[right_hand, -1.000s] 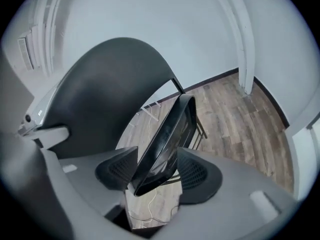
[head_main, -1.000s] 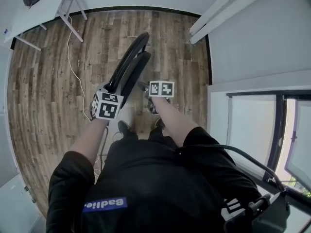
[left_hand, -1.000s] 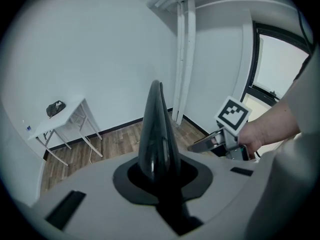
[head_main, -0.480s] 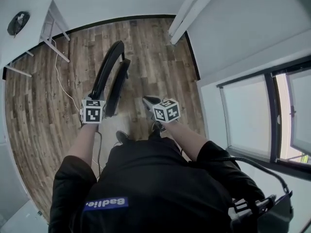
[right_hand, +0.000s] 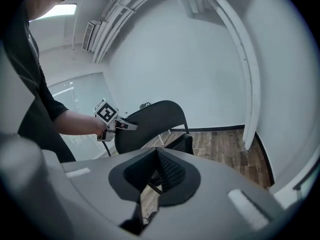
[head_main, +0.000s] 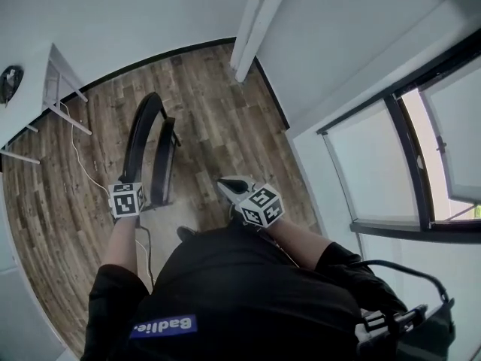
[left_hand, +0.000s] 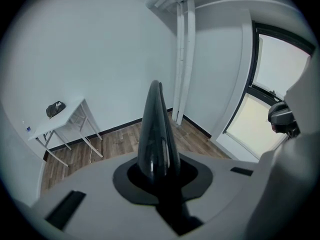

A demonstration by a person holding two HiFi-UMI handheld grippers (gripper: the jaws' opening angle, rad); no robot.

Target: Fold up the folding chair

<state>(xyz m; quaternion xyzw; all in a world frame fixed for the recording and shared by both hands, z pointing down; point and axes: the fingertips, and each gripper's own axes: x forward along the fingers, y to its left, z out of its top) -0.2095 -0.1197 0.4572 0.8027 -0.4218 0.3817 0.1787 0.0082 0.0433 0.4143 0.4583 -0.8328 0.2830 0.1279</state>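
Note:
The black folding chair [head_main: 150, 153] stands folded flat on the wooden floor, edge-on in the head view. My left gripper [head_main: 137, 194] is shut on the rim of its backrest [left_hand: 156, 126]; the right gripper view shows that grip from the side, left gripper [right_hand: 121, 125] on the curved back [right_hand: 152, 115]. My right gripper [head_main: 225, 185] hangs in the air to the right of the chair, apart from it. Its jaws [right_hand: 159, 159] have just been closing and now meet with nothing between them.
A white table [head_main: 46, 74] with a dark object [head_main: 9, 83] stands at the far left, and a white cable [head_main: 84, 170] runs across the floor beside the chair. White pipes [head_main: 252, 17] climb the far wall. A window [head_main: 391, 149] fills the right side.
My right gripper has come up and away from the chair's seat toward the right, and its jaws have closed. The left gripper keeps its hold on the backrest.

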